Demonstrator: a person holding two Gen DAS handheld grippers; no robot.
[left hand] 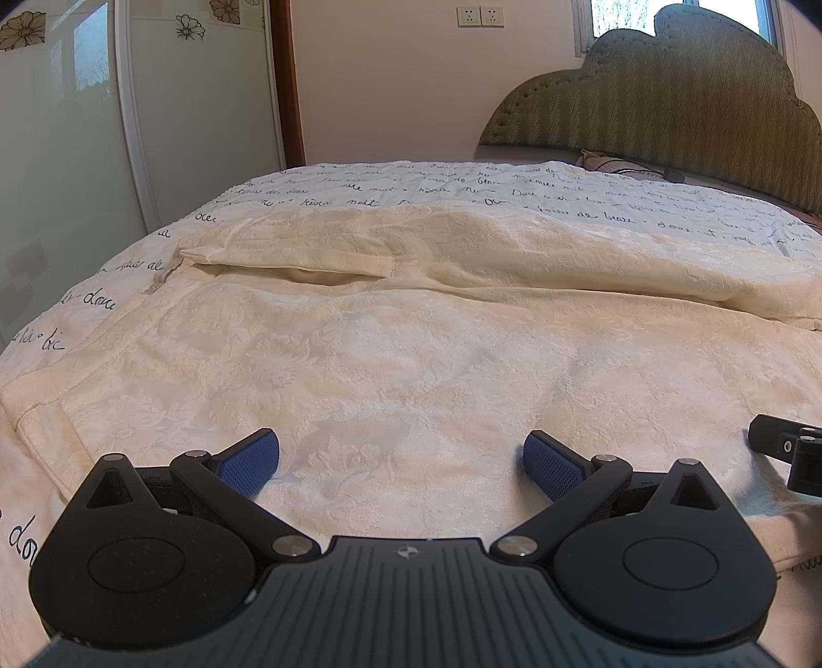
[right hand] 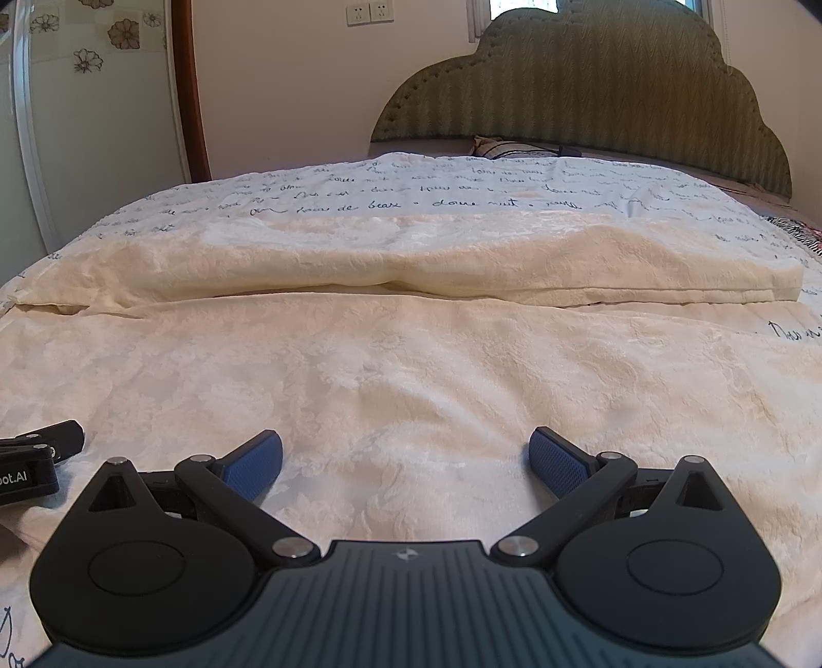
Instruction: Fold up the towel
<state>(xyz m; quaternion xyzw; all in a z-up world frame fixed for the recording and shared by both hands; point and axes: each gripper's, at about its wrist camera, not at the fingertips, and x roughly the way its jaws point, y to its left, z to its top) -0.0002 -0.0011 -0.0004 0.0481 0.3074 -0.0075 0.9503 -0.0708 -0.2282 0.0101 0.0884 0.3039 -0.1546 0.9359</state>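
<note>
The towel [left hand: 411, 359] lies spread on the bed [left hand: 462, 190], its far edge already folded over. The left gripper [left hand: 400, 462] and the right gripper [right hand: 406, 462] hover over its near part, both spread wide and empty, probably ready to take the near edge.

You face a bed [left hand: 642, 205] under a white cover with dark handwritten script, its green scalloped headboard [left hand: 683, 97] against a cream wall [left hand: 390, 77] — two sockets [left hand: 480, 16] up high. Daylight enters a window [left hand: 621, 15] behind; a flower-patterned glass door [left hand: 77, 128] stands left.
</note>
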